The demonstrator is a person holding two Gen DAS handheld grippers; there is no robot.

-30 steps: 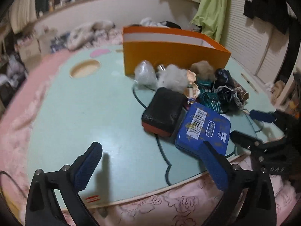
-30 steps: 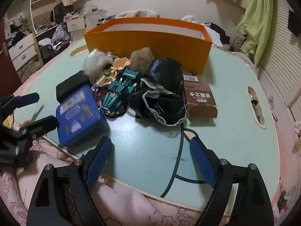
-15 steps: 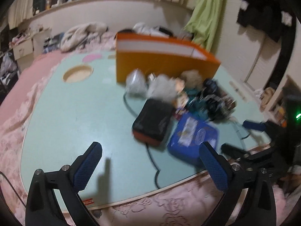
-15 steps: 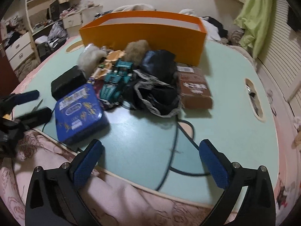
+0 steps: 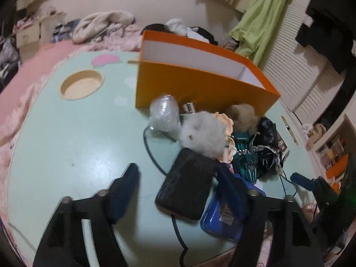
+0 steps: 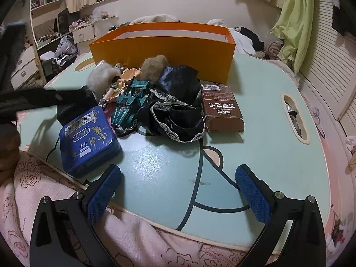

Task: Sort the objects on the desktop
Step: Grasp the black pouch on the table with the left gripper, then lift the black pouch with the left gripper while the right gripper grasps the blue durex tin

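A: Step in hand?

B: An approach, judged from the frames. Nothing is seen inside the orange box (image 6: 162, 44) from either view, so the sorting is taken as barely begun. The left gripper (image 5: 178, 187) is brought over the black case (image 5: 187, 187), and its jaws are closing. The case lies between the fingers, but no pad is seen pressed on it yet, and the frame is blurred there.

A: Right side?

B: The right gripper (image 6: 178, 191) is spread wide over bare bench (image 6: 267, 138) at the near edge. Nothing is held.

A: Where are the things?

B: A pile is found in front of the orange box, at mid-bench. The black case is at the near left of it, with the blue tin (image 6: 89, 138) just beside it, near the bench edge. Behind these, a green toy car (image 6: 131, 104), a white fluffy ball (image 5: 202, 135), a brown one (image 6: 153, 65), dark lace-trimmed cloth (image 6: 175, 111) and a brown carton (image 6: 222, 109) are noted. The cloth touches the car and the carton.

A: Next move?

B: A firm pinch across the case's narrow sides is called for, then a clean lift. The fluffy ball overlaps the far end of the case and could be dragged along. The tin's edge is close to the right-hand finger and should be kept out of the pinch.
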